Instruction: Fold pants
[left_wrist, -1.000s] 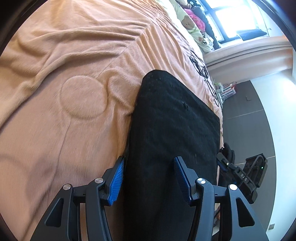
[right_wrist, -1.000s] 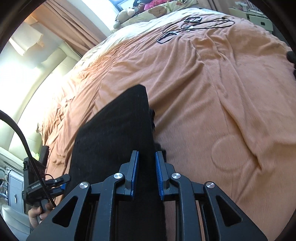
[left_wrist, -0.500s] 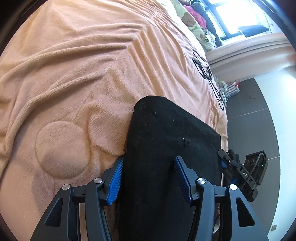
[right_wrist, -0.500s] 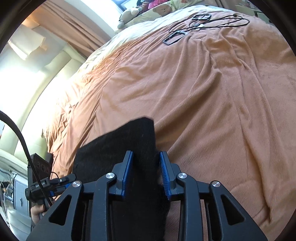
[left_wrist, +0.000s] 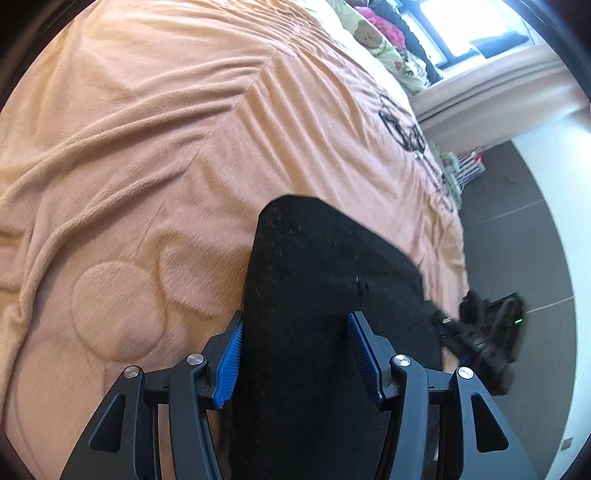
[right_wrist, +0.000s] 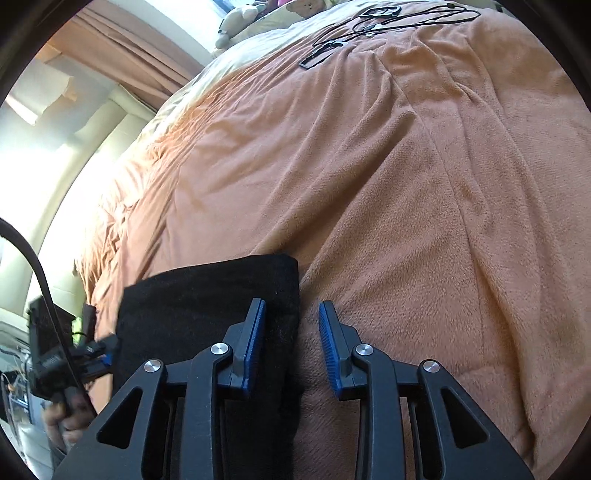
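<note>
The black pants (left_wrist: 325, 295) lie folded in a flat block near the edge of the bed. In the right wrist view the pants (right_wrist: 199, 306) sit low and left. My left gripper (left_wrist: 295, 354) is open, its blue pads wide apart over the left half of the pants. My right gripper (right_wrist: 291, 341) is open and holds nothing; its pads straddle the right edge of the pants. The right gripper also shows in the left wrist view (left_wrist: 480, 339), past the pants' far side. The left gripper shows in the right wrist view (right_wrist: 74, 354), at the far left.
The peach fleece blanket (right_wrist: 406, 166) covers the bed, creased in long folds. Black cables and small devices (right_wrist: 369, 26) lie at the far end. Stuffed toys and pillows (left_wrist: 373, 33) sit by the window. Dark floor (left_wrist: 517, 229) lies beyond the bed edge.
My right gripper has opened and let go of the pants' edge. Both grippers have drawn back toward the near end, so less of the pants shows ahead.
</note>
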